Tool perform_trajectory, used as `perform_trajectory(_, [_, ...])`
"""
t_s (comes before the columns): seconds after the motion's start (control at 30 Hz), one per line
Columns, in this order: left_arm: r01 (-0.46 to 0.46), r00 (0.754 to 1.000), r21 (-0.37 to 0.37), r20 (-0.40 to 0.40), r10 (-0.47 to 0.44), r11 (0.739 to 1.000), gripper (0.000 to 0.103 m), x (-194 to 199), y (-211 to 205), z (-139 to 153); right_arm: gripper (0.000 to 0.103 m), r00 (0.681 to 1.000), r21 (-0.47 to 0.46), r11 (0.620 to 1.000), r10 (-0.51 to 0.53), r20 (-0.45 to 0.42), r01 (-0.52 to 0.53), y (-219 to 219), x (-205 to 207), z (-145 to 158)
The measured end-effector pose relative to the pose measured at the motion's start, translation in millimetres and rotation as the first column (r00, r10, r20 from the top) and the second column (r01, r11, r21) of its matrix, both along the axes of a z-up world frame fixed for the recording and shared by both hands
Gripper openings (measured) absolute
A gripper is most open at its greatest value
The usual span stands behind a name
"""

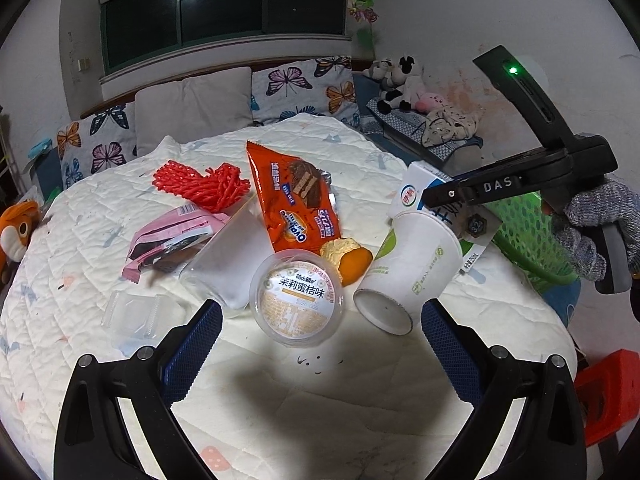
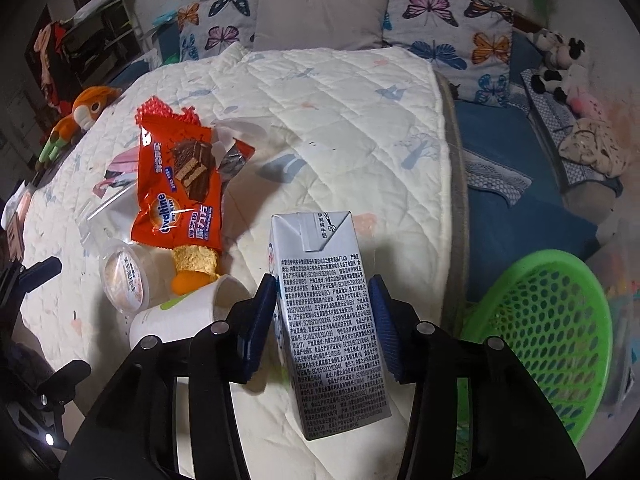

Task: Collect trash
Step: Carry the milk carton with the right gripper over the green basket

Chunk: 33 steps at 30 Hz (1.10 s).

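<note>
My right gripper (image 2: 323, 322) is shut on a white milk carton (image 2: 326, 312), held just above the bed's near edge; the carton also shows in the left wrist view (image 1: 416, 192). A green mesh basket (image 2: 560, 320) stands to its right, off the bed. My left gripper (image 1: 320, 344) is open and empty, hovering in front of a round plastic cup with a printed lid (image 1: 297, 304). A white paper cup (image 1: 408, 276) lies on its side to the right of it. An orange Ovaltine wrapper (image 1: 294, 200), a clear cup (image 1: 228, 256) and a pink wrapper (image 1: 172, 236) lie behind.
A red foam net (image 1: 200, 182), a clear plastic tray (image 1: 132, 316) and an orange food scrap (image 1: 348, 258) lie on the white quilt (image 1: 280, 400). Butterfly pillows (image 1: 304, 88) and plush toys line the far side. A red box (image 1: 608, 392) stands at the bed's right.
</note>
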<state>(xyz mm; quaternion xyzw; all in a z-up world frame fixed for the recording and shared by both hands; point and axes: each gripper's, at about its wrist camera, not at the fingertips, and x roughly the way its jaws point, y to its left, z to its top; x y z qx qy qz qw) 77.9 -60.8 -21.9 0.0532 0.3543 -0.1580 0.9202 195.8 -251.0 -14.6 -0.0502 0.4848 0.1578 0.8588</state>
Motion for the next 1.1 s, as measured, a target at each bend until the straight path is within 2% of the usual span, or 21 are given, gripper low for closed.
perform_trajectory(0.6, [0.078,0.997,-0.012,0.015,-0.077,0.997,0.097,3,-10,-1,0.046,0.983,-0.016,0.987,-0.161,0.087,0.163,-62,-41,27])
perform_trajectory(1.1, [0.112,0.994,-0.005,0.015,-0.111,0.994,0.097,4,-21,-2,0.046,0.936,-0.032,0.939,-0.339,0.088,0.343,-138,-78,25])
